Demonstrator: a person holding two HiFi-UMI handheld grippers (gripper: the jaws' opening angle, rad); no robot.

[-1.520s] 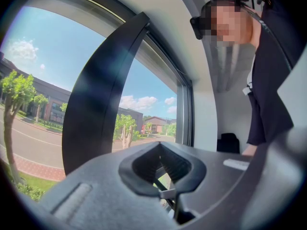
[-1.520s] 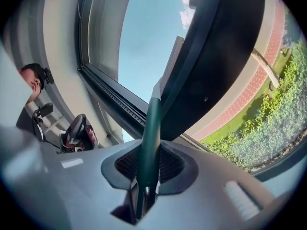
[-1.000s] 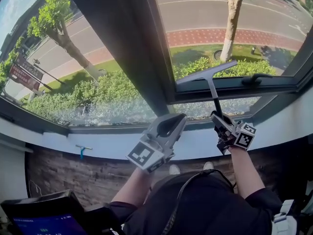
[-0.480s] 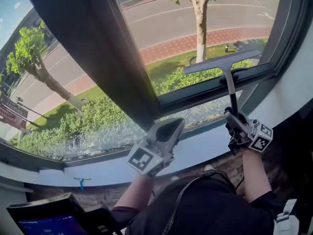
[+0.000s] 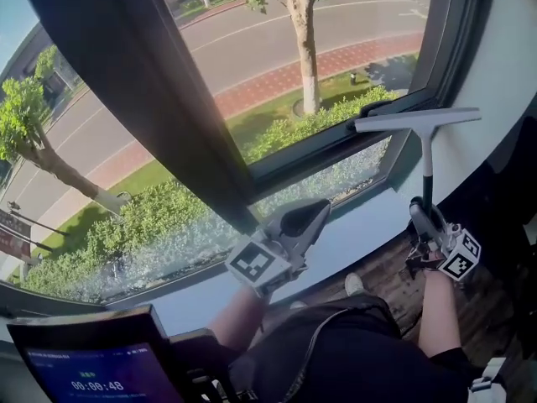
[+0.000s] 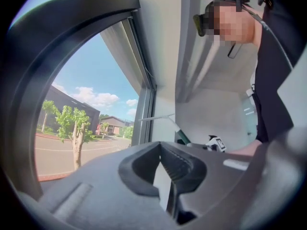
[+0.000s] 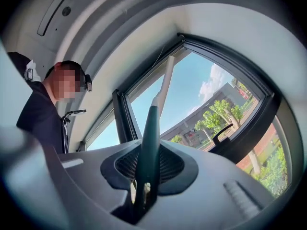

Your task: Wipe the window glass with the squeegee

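The squeegee (image 5: 417,120) stands upright, its pale blade level in front of the window's lower right frame corner and the white wall, off the glass. Its dark handle (image 5: 427,170) runs down into my right gripper (image 5: 430,218), which is shut on it. In the right gripper view the green handle (image 7: 149,143) rises from between the jaws to the white blade (image 7: 163,83). My left gripper (image 5: 314,211) hangs over the sill, shut and holding nothing; the left gripper view shows the squeegee (image 6: 165,119) far off. The window glass (image 5: 277,49) shows street and trees.
A thick dark mullion (image 5: 143,99) splits the window into two panes. A black window handle (image 7: 223,133) sits on the lower frame. The pale sill (image 5: 361,225) runs beneath. A tablet screen (image 5: 84,372) is at the bottom left. My legs and a shoe (image 5: 353,285) are below.
The right gripper has carried the squeegee rightward, off the lower part of the right pane to the frame corner and wall. The left gripper stayed near the sill. The head view swung.
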